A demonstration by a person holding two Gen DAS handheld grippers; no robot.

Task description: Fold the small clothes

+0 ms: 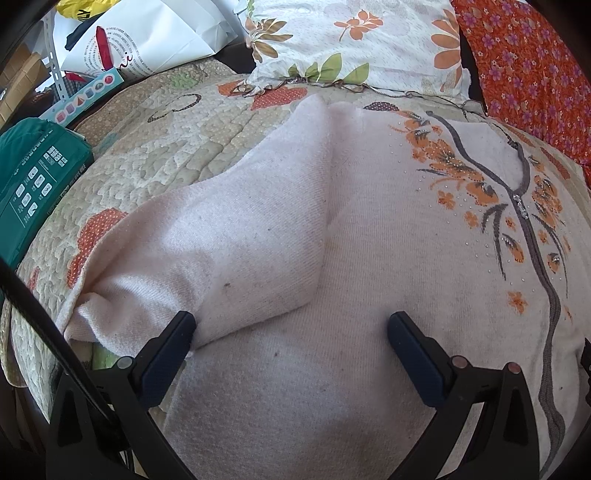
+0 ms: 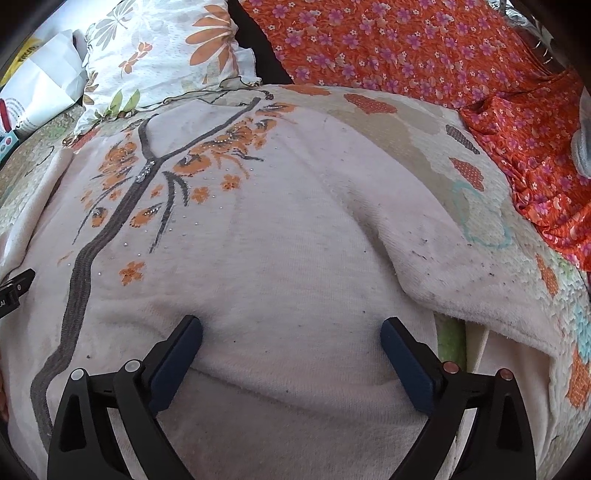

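Note:
A pale pink knit cardigan (image 1: 369, 229) with orange flowers and a grey zip band lies flat, front up, on a quilted bedspread (image 1: 155, 147). Its left sleeve (image 1: 221, 243) lies folded in over the body. My left gripper (image 1: 291, 325) is open, low over the cardigan's lower left part, one finger by the sleeve's cuff end. In the right wrist view the cardigan (image 2: 280, 229) fills the frame; its right sleeve (image 2: 461, 273) lies out to the side on the quilt. My right gripper (image 2: 291, 330) is open over the lower right body, holding nothing.
A floral pillow (image 1: 351, 40) lies behind the cardigan. Orange flowered cloth (image 2: 424, 55) is piled at the back right. A green box (image 1: 33, 177), white bags (image 1: 147, 33) and a metal shelf stand at the left edge of the bed.

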